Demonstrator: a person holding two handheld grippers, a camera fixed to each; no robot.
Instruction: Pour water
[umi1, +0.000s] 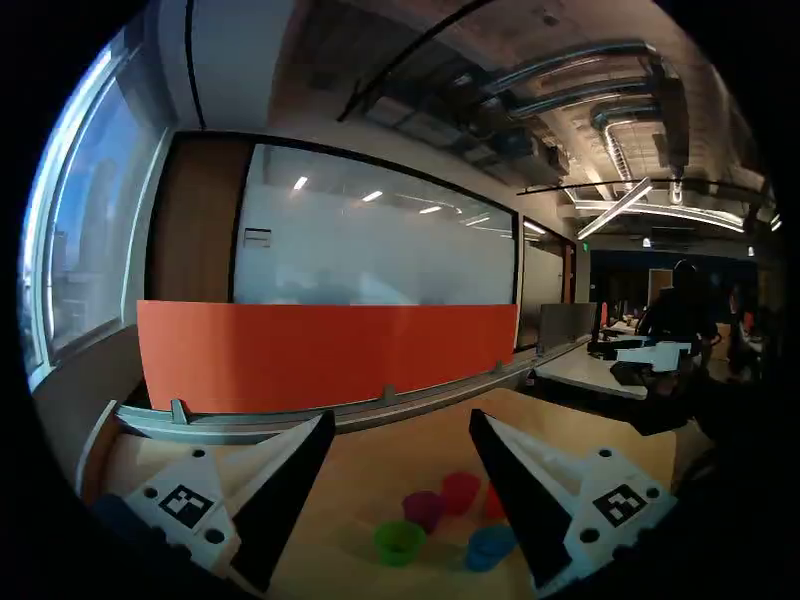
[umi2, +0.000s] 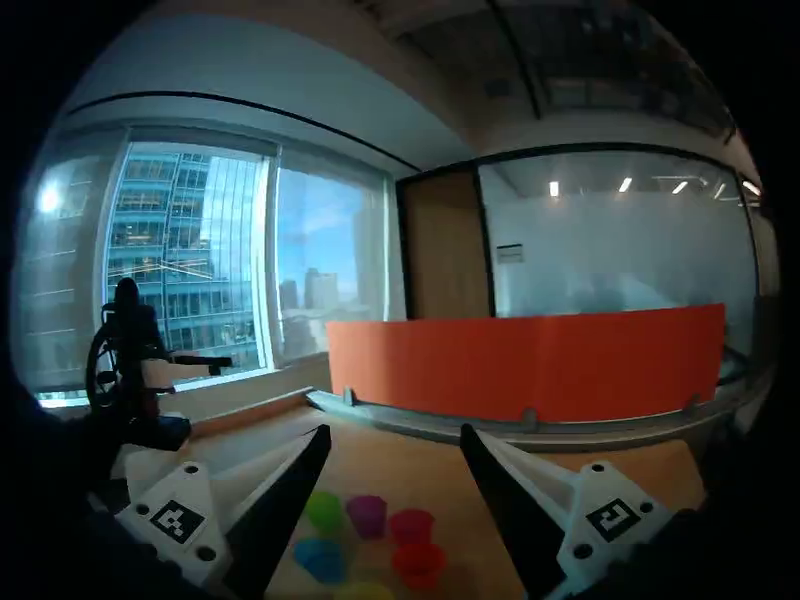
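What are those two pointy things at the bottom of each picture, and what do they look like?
Each pair belongs to a hand-held gripper. The left gripper has two wedge-shaped fingers, white outside and black on the inner faces, tapering to points. Each carries a square black-and-white marker and small round holes. The right gripper looks the same.

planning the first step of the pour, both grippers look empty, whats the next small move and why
Probably lower the right gripper toward the cluster of coloured cups on the table. Both it and the left gripper are open and hold nothing, and the cups sit below and ahead of the fingertips. Which cup holds water cannot be told.
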